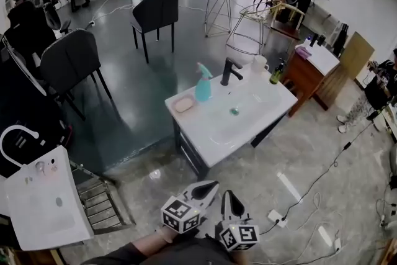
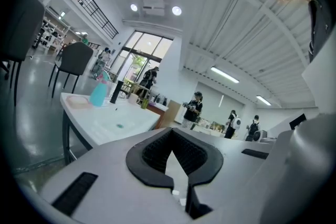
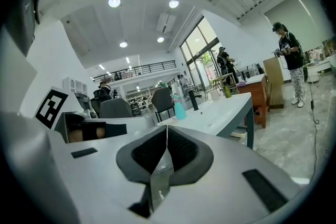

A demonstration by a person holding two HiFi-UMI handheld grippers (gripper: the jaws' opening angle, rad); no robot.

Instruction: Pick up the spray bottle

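On the white washbasin counter, head view: spray bottle, teal body with a paler trigger head, upright near the back edge between a pale soap dish and a black tap. The left gripper and right gripper sit side by side at the frame's bottom, well apart from it. Left gripper view: jaws closed tip to tip, nothing between them; spray bottle far ahead, upper left. Right gripper view: jaws closed, empty; spray bottle small beyond the tips.
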